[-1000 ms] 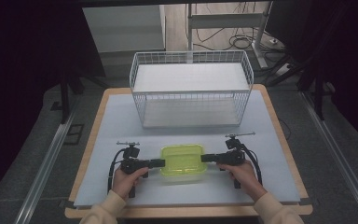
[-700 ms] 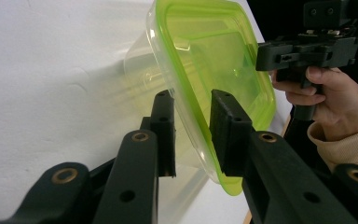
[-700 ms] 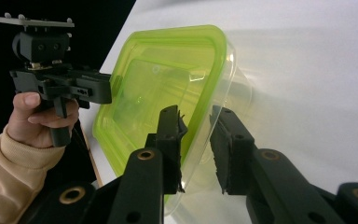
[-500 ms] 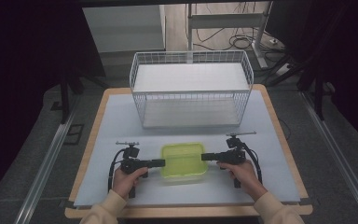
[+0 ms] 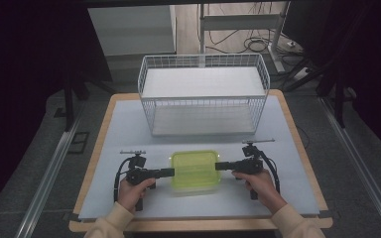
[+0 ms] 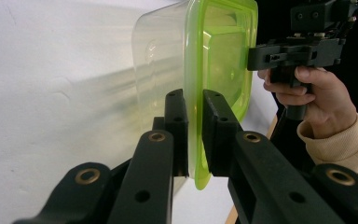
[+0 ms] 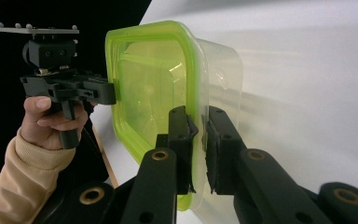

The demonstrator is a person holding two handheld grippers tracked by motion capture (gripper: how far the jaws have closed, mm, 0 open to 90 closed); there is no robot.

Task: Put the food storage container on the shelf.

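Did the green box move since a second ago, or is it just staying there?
It barely moved. The green-lidded box stays between the grippers, the left gripper and right gripper still clamped on its rim at opposite ends. The wire basket hasn't shifted either.

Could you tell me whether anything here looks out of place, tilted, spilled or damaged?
Nothing stands out. The green-lidded container is level between the left gripper and the right gripper, each clamped on an opposite end of its rim. Its lid looks seated and nothing has spilled. The wire basket stands upright on the table.
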